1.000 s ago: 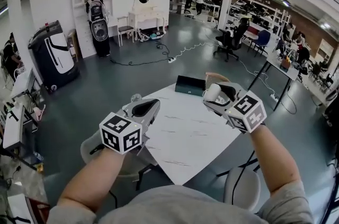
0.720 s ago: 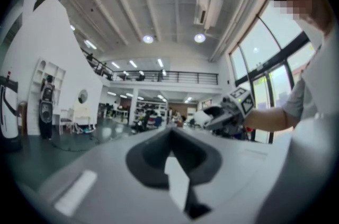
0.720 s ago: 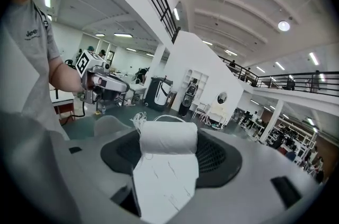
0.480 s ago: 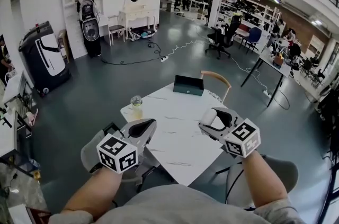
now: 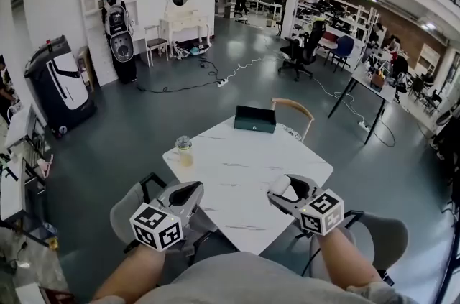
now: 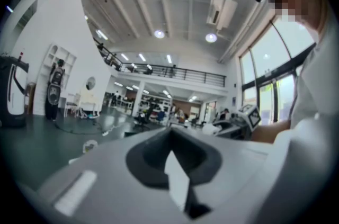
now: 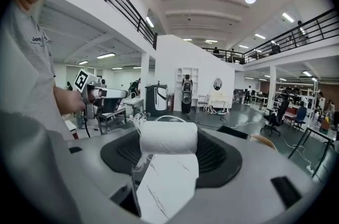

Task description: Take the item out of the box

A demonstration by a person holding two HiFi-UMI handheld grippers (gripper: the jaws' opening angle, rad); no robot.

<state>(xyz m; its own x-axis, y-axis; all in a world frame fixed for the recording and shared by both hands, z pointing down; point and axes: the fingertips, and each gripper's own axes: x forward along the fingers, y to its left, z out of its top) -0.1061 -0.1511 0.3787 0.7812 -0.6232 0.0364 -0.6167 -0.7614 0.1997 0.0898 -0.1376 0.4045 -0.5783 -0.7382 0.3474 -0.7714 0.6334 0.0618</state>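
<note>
Found box [image 5: 256, 118] at the far edge of table [image 5: 244, 159], dark green, standing flat. Could not see into it from any view; contents not determined. Found jar [image 5: 184, 149] at the table's left corner, upright, holding a pale yellowish fill.

Located roll [image 7: 168, 137] outside the box and well apart from it, above the table's near right edge. Confirmed white, cylindrical, pinched between the tips of right gripper [image 5: 282, 189]. Judged long axis level and crosswise to the jaws, with frayed threads at the end nearer left gripper [image 5: 191, 189].

Recorded left gripper beside the table's near left edge, above chair [image 5: 126, 205]. Confirmed jaws drawn together at the tips, nothing between.
</note>
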